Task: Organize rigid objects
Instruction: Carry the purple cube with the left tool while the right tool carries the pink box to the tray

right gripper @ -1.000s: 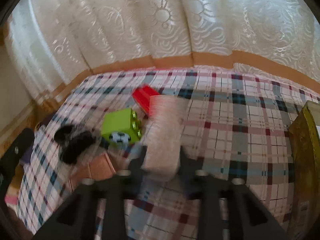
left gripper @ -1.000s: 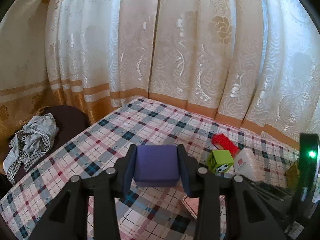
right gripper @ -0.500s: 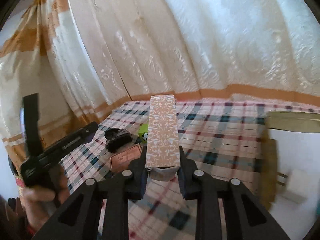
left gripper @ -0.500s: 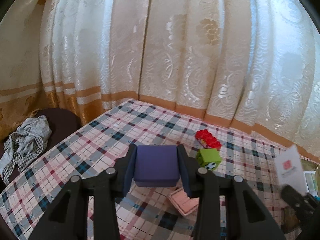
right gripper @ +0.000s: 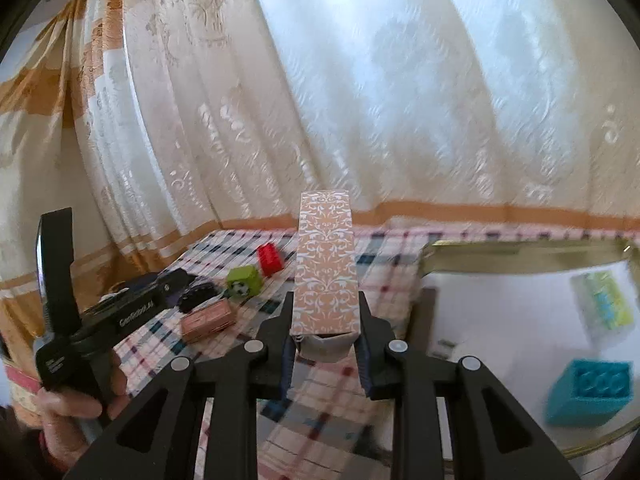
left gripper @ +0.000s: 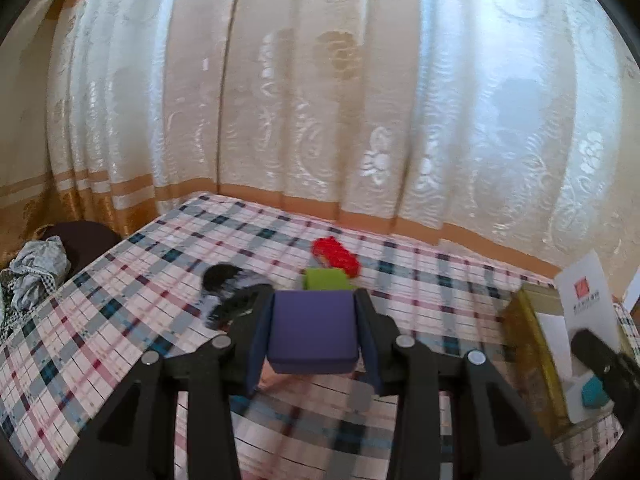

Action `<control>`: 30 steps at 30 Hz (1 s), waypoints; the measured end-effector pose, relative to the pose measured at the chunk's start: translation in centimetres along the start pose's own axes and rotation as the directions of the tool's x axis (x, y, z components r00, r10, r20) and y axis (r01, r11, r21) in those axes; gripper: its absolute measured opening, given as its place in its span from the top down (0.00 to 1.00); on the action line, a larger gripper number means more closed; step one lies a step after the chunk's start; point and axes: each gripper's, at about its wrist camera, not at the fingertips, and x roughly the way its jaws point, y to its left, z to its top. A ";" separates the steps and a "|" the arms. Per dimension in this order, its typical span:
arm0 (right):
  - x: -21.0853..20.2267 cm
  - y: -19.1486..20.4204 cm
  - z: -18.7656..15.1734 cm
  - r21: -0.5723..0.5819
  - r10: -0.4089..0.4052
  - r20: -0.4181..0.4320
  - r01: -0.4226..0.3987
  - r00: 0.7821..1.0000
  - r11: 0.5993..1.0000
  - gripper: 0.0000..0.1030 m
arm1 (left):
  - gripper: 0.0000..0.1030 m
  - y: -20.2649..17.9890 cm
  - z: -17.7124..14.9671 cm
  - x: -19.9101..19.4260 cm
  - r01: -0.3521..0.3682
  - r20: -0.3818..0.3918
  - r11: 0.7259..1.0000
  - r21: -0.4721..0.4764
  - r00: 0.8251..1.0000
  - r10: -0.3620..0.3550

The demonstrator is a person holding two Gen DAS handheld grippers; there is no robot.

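Observation:
My left gripper [left gripper: 314,334] is shut on a purple block [left gripper: 312,330] and holds it above the plaid table. My right gripper [right gripper: 326,330] is shut on a tall pink patterned box [right gripper: 326,272], held upright near the gold-rimmed tray [right gripper: 520,258]. On the table lie a green cube [right gripper: 243,280], a red brick [right gripper: 270,258], a pink flat box [right gripper: 208,320] and a black object [right gripper: 196,296]. The green cube [left gripper: 326,279] and red brick [left gripper: 335,254] also show in the left wrist view. The left gripper's body [right gripper: 100,316] shows in the right wrist view.
The tray [left gripper: 528,344] holds a teal brick [right gripper: 590,392] and a patterned packet [right gripper: 604,306]. Curtains [left gripper: 320,100] hang behind the table. A dark stool [left gripper: 84,240] with a crumpled cloth [left gripper: 34,268] stands at the left.
My right gripper lifted the pink box off the table and carried it right, toward the tray. My left gripper moved right with the purple block.

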 end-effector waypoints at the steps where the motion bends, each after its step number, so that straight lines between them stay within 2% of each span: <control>1: -0.5 -0.3 0.0 -0.004 -0.004 0.009 0.004 1.000 1.000 0.73 | 0.62 -0.5 -0.1 -0.2 -0.001 0.001 1.000 0.010 1.000 0.001; 13: -4.6 -6.4 0.1 0.030 -0.074 0.047 0.073 0.996 0.997 0.73 | 0.62 -8.9 -1.0 -2.4 0.067 0.014 0.994 0.089 0.998 -0.069; 23: -8.0 -11.3 1.0 0.048 -0.150 0.093 0.146 0.984 0.988 0.73 | 0.62 -15.4 -0.9 -3.5 0.124 0.027 0.980 0.153 0.991 -0.129; 30: -10.4 -15.3 1.8 0.054 -0.242 0.132 0.236 0.961 0.970 0.73 | 0.62 -19.6 -1.2 -3.2 0.173 0.011 0.968 0.180 0.984 -0.178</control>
